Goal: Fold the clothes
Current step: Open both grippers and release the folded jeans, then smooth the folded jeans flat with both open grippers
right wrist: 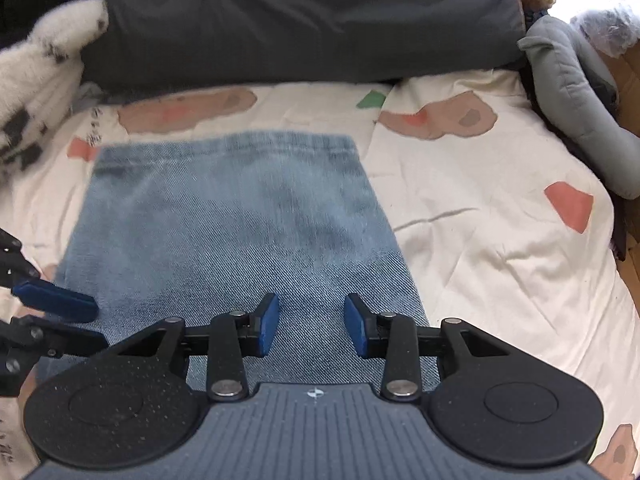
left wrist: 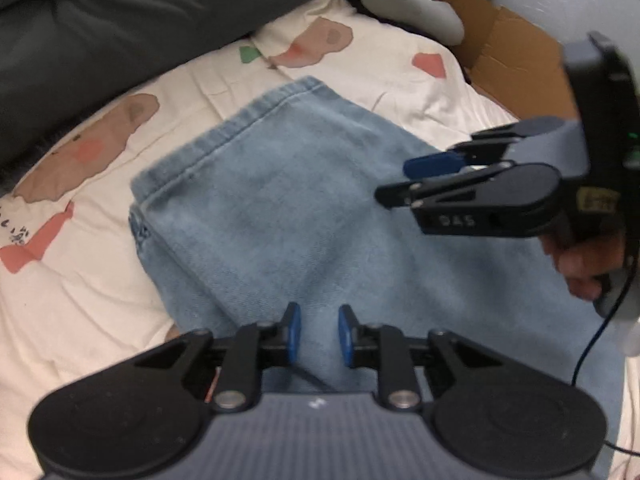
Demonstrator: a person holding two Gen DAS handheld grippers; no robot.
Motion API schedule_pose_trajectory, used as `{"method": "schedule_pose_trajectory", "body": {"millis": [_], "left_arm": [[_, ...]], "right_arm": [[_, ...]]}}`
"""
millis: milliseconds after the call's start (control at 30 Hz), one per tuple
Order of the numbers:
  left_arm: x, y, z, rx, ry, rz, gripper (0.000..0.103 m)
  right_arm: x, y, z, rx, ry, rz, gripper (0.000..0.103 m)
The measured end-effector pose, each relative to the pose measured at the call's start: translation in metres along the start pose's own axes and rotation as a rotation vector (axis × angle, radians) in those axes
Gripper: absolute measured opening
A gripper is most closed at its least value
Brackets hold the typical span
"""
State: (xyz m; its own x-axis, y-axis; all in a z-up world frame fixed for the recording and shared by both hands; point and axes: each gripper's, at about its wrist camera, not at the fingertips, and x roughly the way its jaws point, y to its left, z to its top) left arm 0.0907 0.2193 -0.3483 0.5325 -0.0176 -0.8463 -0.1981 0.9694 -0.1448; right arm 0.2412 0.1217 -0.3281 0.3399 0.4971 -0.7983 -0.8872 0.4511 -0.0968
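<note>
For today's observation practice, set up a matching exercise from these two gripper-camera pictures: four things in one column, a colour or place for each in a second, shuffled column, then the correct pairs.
Column one:
1. jeans
2. bedsheet
3. pillow
4. cardboard box

Column two:
A. dark grey, at the head of the bed
B. brown, off the bed's right edge
C. light blue, folded, below both grippers
D. cream with pink and tan patches

Pairs: 1-C, 2-D, 3-A, 4-B
</note>
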Motion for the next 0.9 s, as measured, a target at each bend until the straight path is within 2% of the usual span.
{"method": "schedule_pose_trajectory", "body": {"millis": [33, 133, 267, 333, 433, 467, 700, 900], "left_arm": [[0.002, 0.001, -0.001, 0.006, 0.004, 0.002, 0.020], [0.007, 0.007, 0.001, -0.001, 0.019, 0.014, 0.003], [0.006, 0.010, 0.004, -0.031, 0.037, 0.022, 0.003], [0.000, 0.006, 0.003, -0.035, 0.030, 0.024, 0.004], [-0.007, -0.002, 0.000, -0.027, 0.020, 0.024, 0.019], [-0.009, -0.006, -0.001, -0.021, 0.018, 0.015, 0.021], [-0.007, -0.024, -0.012, 0.012, 0.040, -0.027, 0.022], [-0.006, -0.036, -0.019, 0.084, 0.067, -0.020, 0.033]], "right_arm": [[0.004, 0.001, -0.001, -0.004, 0.003, -0.004, 0.044], [0.009, 0.000, -0.005, -0.005, -0.010, -0.004, 0.047], [0.004, -0.002, -0.005, -0.002, -0.011, 0.001, 0.047], [-0.002, -0.004, -0.007, 0.005, -0.010, 0.011, 0.048], [-0.010, -0.005, -0.016, -0.022, 0.008, 0.016, 0.048], [-0.013, -0.004, -0.019, -0.032, 0.014, 0.017, 0.048], [-0.032, -0.007, -0.045, -0.080, 0.051, 0.012, 0.048], [-0.048, -0.019, -0.070, -0.076, 0.074, -0.015, 0.052]]}}
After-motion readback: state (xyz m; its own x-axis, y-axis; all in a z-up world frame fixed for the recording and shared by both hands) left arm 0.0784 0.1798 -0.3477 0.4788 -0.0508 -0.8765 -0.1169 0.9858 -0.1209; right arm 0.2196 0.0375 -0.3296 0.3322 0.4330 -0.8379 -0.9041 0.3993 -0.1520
